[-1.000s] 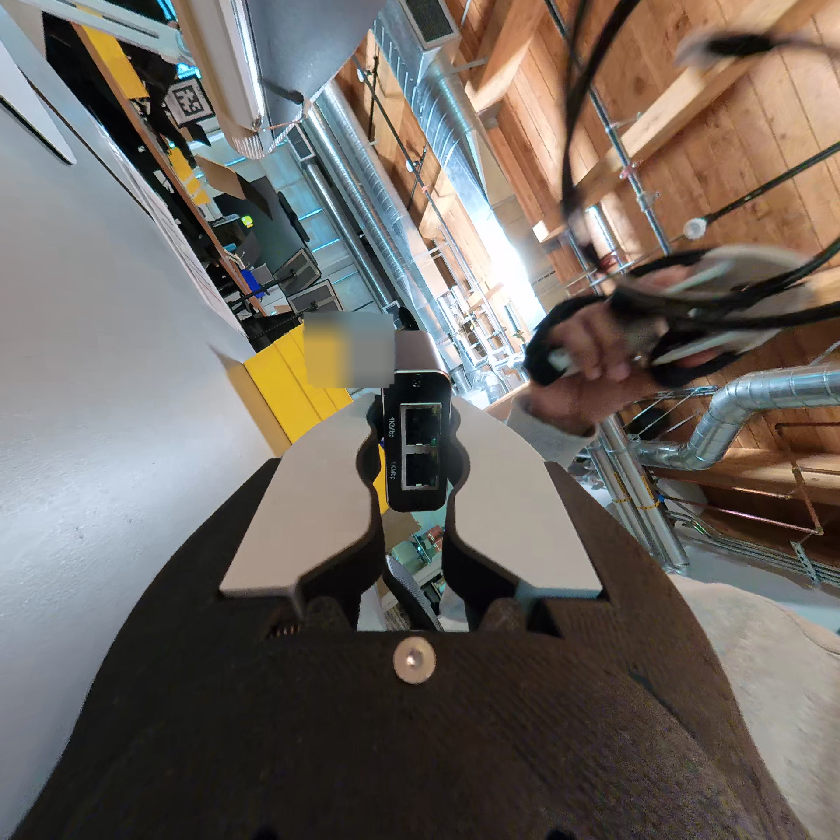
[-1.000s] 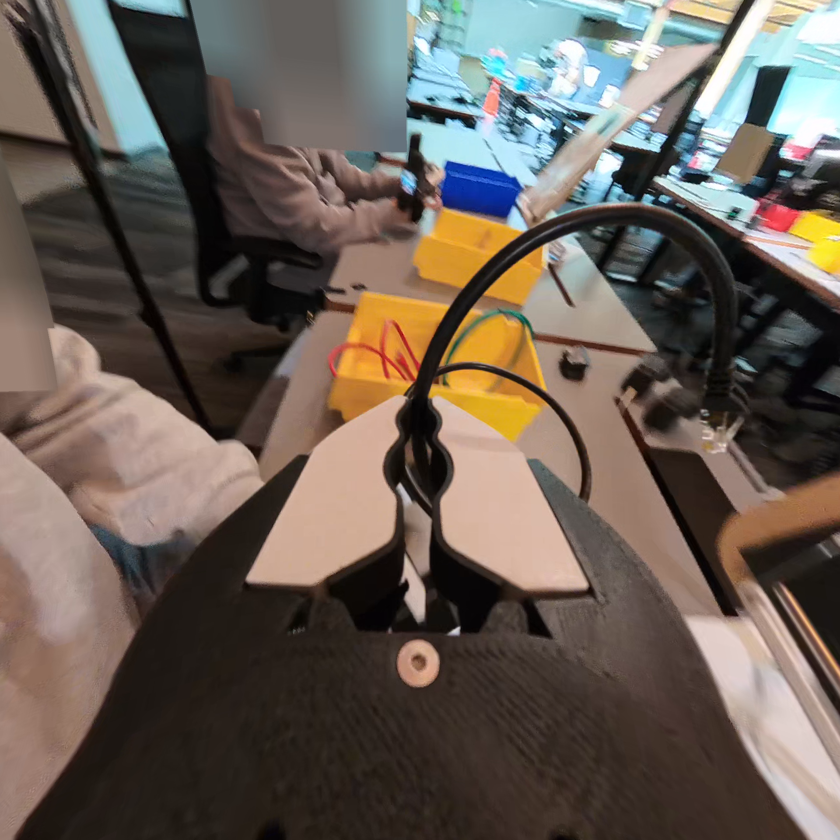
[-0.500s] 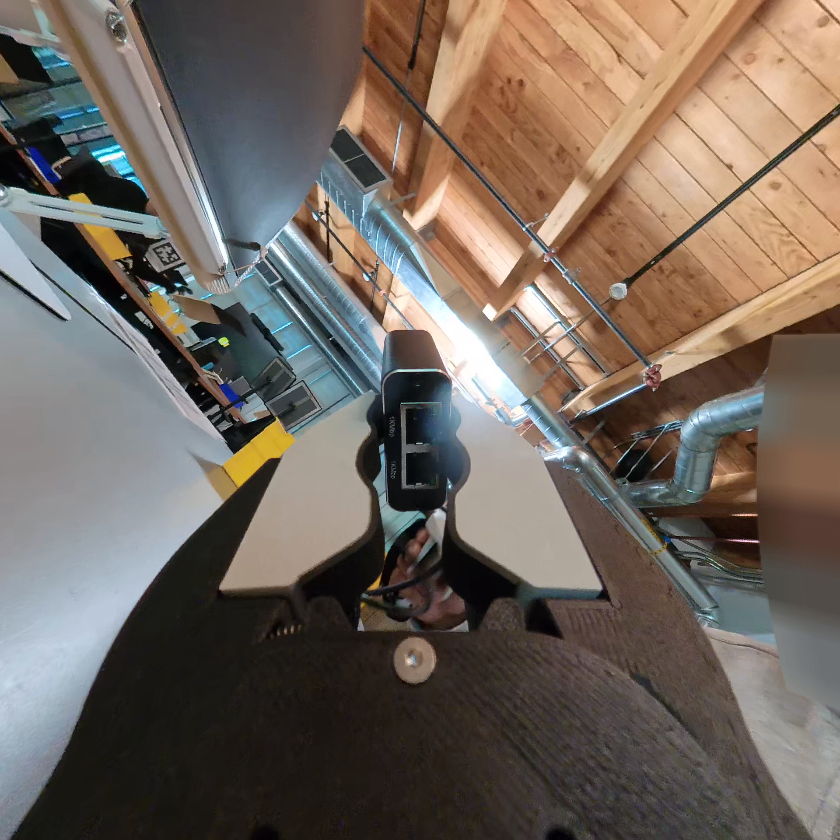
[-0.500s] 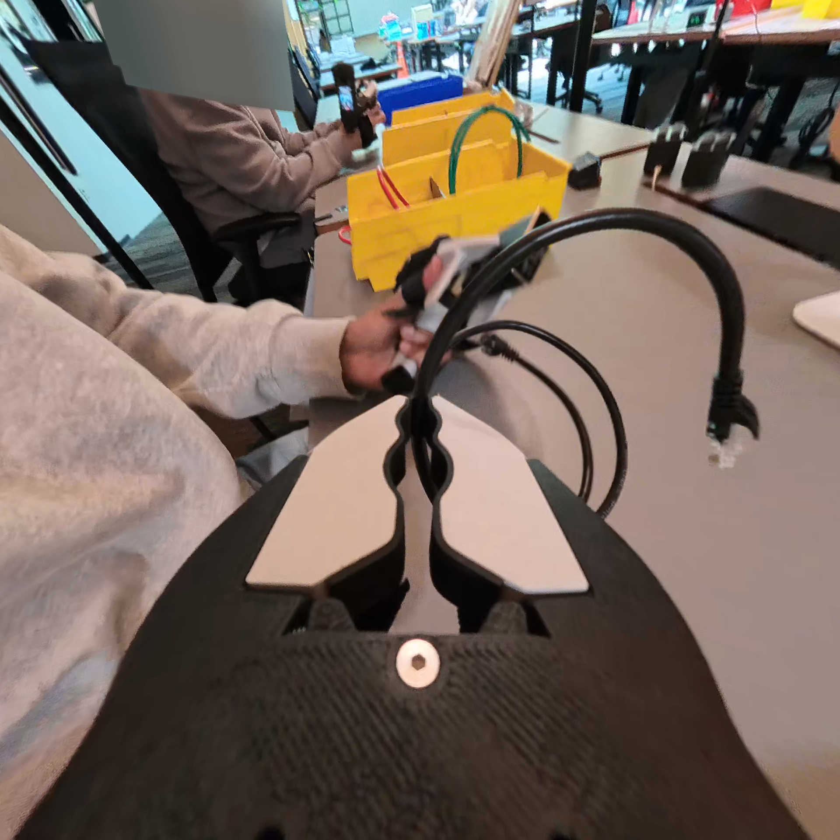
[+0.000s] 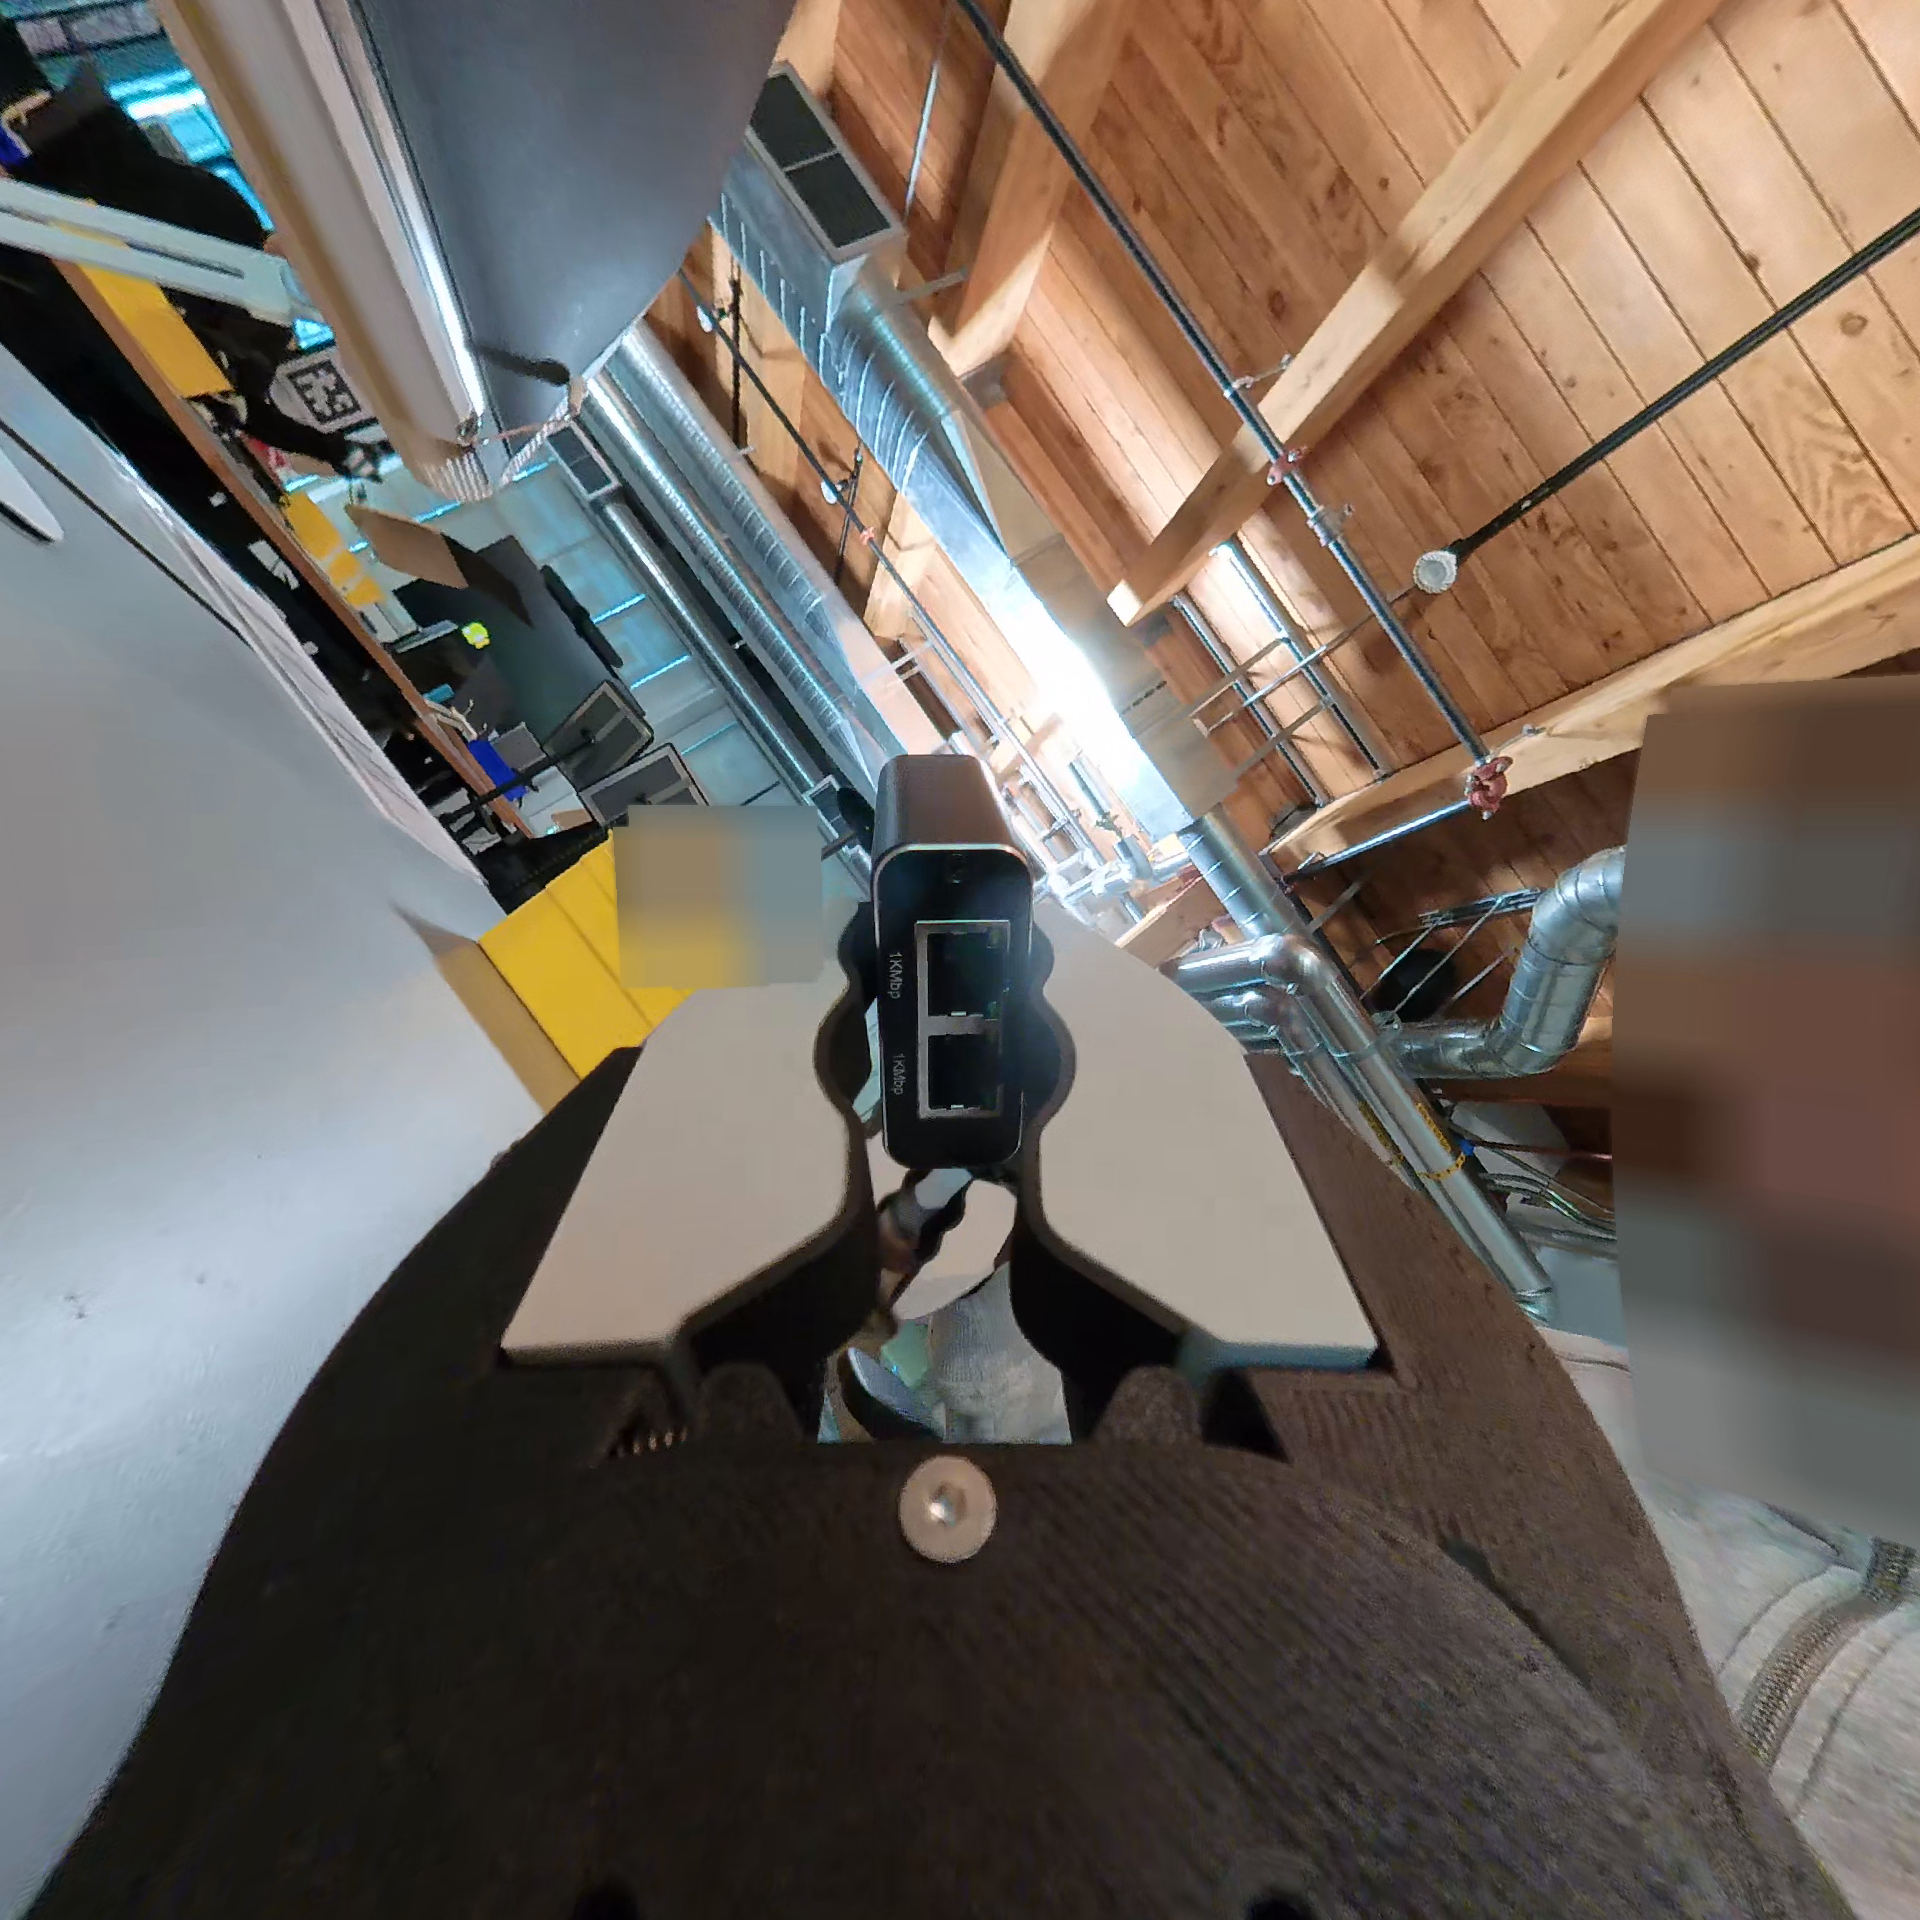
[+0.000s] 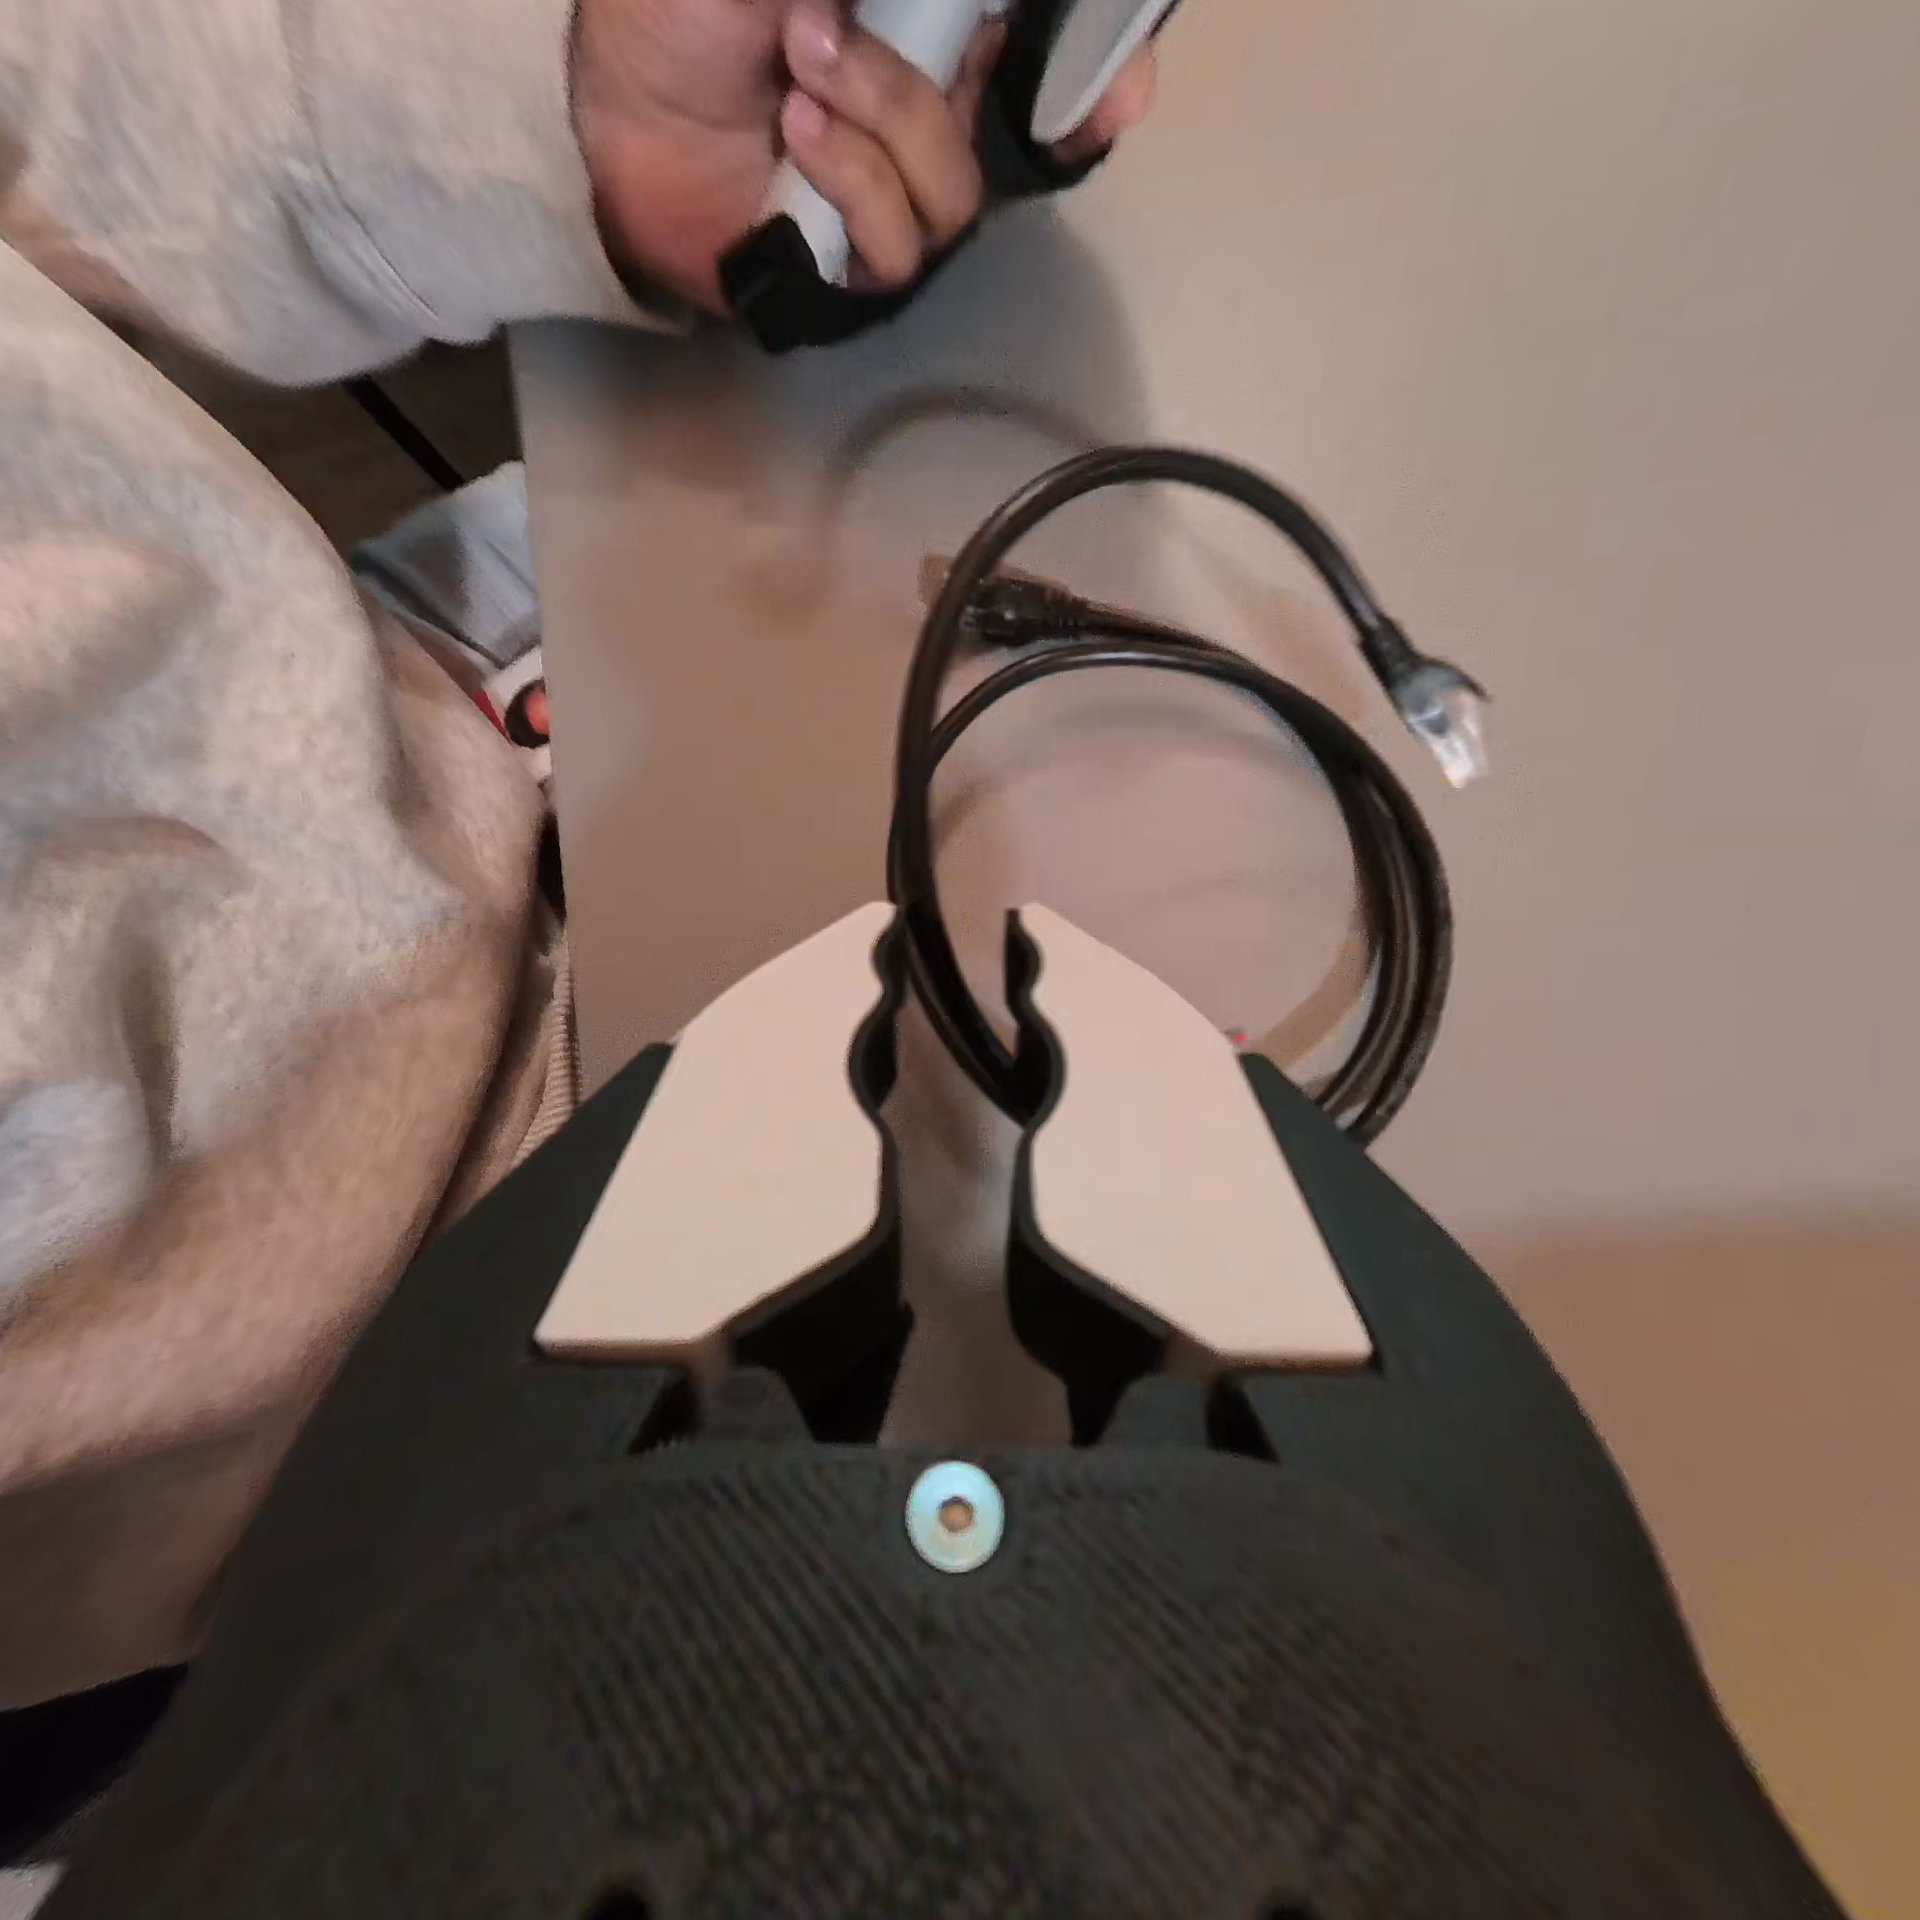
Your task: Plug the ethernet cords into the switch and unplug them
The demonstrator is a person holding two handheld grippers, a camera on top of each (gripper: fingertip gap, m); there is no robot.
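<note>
My left gripper [image 5: 951,1003] is shut on a small black switch [image 5: 951,1039] and holds it up toward the ceiling. The switch's two empty ports face the camera. In the right wrist view my right gripper [image 6: 954,920] points down at the grey table [image 6: 1558,416] with its jaws parted. A coiled black ethernet cord [image 6: 1392,883] runs loosely through the gap and leans on the left fingertip [image 6: 873,925]. One end has a clear plug [image 6: 1449,732] to the right, and a black-booted plug [image 6: 1029,608] shows inside the loop. The coil seems to rest on the table.
A person's hand [image 6: 831,156] holds the other gripper's handle at the top of the right wrist view. A beige sleeve and clothing [image 6: 208,831] fill the left side, past the table's left edge [image 6: 540,727]. Wooden beams and metal ducts [image 5: 914,436] are overhead.
My right gripper has tilted down toward the table and its jaws have parted, so the cord is no longer pinched. My left gripper still holds the switch and has swung slightly.
</note>
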